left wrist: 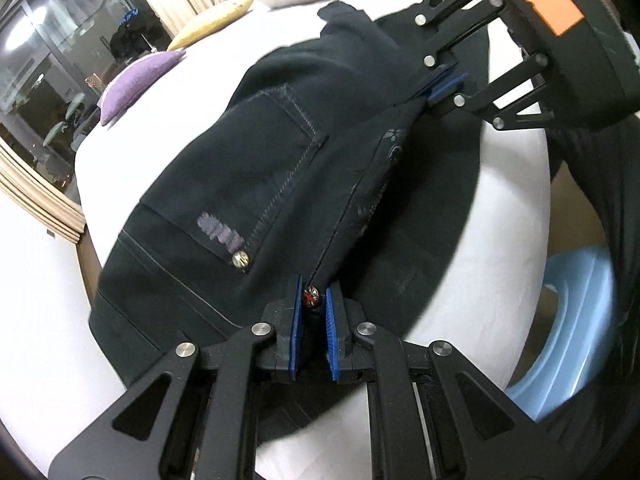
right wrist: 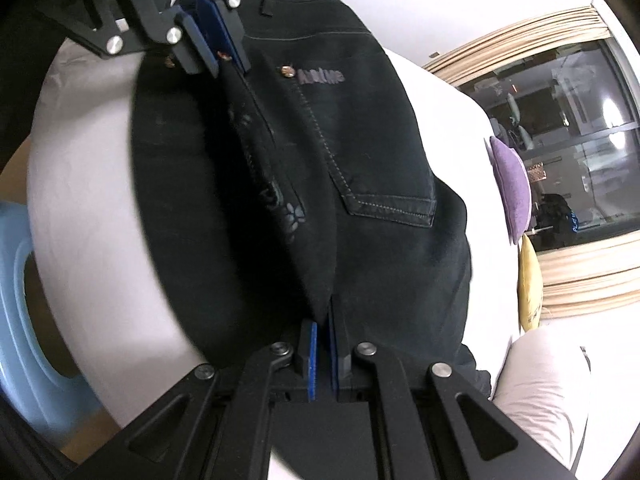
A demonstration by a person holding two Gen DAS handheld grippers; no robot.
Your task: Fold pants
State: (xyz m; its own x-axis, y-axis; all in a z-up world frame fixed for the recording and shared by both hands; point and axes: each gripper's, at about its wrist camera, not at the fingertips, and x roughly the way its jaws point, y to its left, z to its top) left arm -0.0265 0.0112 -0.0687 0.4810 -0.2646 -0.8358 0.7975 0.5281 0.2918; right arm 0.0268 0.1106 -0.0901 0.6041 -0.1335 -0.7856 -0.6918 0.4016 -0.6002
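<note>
Dark navy pants [left wrist: 256, 168] with a stitched back pocket lie on a white bed [left wrist: 132, 128]; they also fill the right wrist view [right wrist: 360, 152]. My left gripper [left wrist: 313, 300] is shut on the waistband edge at a metal button [left wrist: 311, 296]. My right gripper [left wrist: 442, 86] is shut on the same raised edge farther along, at the crotch end. In the right wrist view my right gripper [right wrist: 322, 334] pinches the fabric fold, and the left gripper [right wrist: 218, 40] pinches it at the top. The fabric edge is stretched between the two.
A purple cushion [left wrist: 136, 84] and a yellow cushion [left wrist: 212, 20] lie at the bed's far side by a glass window [left wrist: 52, 64]. A white pillow [right wrist: 540, 392] is beside the pants. A light blue plastic stool [left wrist: 560, 340] stands off the bed edge.
</note>
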